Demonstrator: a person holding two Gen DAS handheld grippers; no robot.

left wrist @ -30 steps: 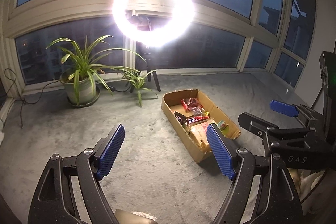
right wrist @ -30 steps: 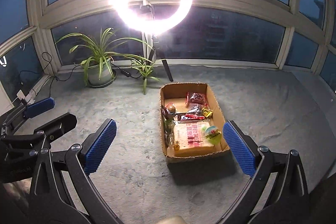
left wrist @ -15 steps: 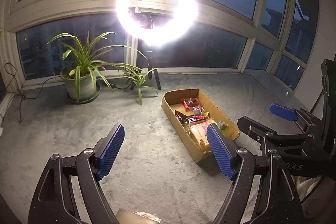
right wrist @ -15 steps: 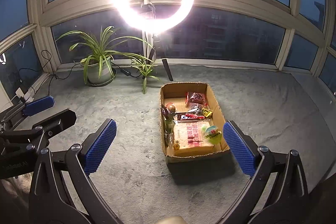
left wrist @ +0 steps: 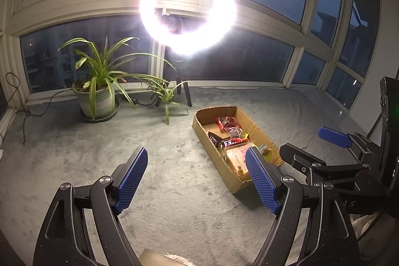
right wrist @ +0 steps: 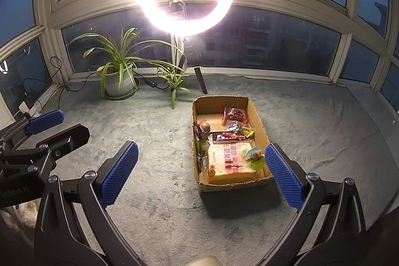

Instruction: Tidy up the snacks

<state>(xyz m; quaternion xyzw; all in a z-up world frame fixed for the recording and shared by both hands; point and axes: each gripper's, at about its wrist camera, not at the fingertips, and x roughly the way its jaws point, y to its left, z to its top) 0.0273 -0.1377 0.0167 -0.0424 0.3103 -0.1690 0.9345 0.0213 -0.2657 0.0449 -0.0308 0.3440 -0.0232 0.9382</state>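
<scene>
Carpet [right wrist: 159, 191] grey, windows dark | box [right wrist: 258, 116] holds snacks | both tongs [left wrist: 197, 178] [right wrist: 202, 176] wide, empty

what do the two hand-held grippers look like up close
Left hand-held gripper and right hand-held gripper match: black speckled angular frames with triangular cutouts, silver round pivot screws, and blue ribbed rectangular finger pads. Faint white lettering marks each body. No cables or sleeves show.

Left gripper [left wrist: 197, 180] slightly tilted upward, box [left wrist: 265, 140] marginally lower in view.
</scene>
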